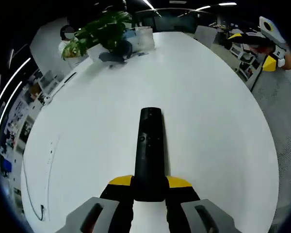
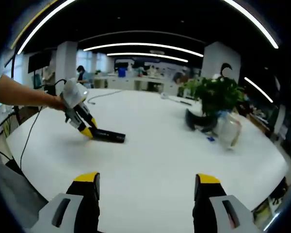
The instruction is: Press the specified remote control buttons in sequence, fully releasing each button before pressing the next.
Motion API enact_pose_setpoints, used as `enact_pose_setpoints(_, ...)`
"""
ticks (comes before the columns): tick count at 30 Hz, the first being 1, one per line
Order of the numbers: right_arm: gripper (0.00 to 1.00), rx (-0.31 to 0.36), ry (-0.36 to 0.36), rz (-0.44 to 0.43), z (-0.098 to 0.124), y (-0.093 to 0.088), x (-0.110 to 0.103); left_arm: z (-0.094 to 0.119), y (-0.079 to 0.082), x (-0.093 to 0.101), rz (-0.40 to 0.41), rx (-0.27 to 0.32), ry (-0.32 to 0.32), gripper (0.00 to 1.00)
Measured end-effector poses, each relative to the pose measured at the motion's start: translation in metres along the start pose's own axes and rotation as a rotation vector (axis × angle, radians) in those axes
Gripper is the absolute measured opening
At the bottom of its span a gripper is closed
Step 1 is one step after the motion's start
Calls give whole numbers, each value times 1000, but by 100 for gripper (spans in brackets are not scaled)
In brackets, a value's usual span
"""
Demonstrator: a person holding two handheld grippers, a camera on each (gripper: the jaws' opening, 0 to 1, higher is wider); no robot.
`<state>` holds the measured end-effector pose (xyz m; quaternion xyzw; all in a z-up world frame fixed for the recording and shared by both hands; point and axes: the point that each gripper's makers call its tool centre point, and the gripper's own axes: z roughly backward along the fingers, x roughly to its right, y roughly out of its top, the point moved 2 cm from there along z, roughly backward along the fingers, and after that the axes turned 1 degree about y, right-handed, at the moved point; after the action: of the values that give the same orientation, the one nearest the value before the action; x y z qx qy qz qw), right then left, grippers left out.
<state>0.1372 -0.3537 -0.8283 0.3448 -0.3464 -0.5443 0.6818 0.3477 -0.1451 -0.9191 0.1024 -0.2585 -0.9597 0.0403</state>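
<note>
1. White table (image 1: pixel 218 111) in an office; potted plant (image 1: pixel 99 30) at upper left.
2. Left gripper (image 1: pixel 149 187) clenched on black remote control (image 1: pixel 149 150) at lower centre; buttons hard to make out.
3. Right gripper (image 2: pixel 146 187) released, jaws wide apart, cut off at bottom.

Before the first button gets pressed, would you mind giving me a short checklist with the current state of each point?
1. Remote control held: ok, the left gripper has its jaws closed on the near end.
2. Remote supported: ok, in the right gripper view it rests on the white table.
3. Buttons facing up: ok, a small button shows on top in the left gripper view; the labels are too small to read.
4. Right gripper ready to press: not ok, it is open and far from the remote.
5. Path across the table: ok, the potted plant and clear container stand well aside.
</note>
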Motion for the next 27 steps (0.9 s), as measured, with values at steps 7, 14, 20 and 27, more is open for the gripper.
enact_pose_setpoints(7, 79, -22, 9, 3, -2, -3, -2, 0, -1, -29, 3, -15, 29, 23)
enact_pose_setpoints(14, 78, -36, 13, 7, -3, -5, -3, -5, -3, -57, -10, -40, 45, 23)
enact_pose_setpoints(20, 78, -44, 21, 11, -3, -7, -5, -12, -5, -70, -26, -66, 35, 23)
enact_pose_setpoints(27, 78, -38, 21, 5, -2, -6, -5, -17, -6, -69, -24, -92, 5, 23)
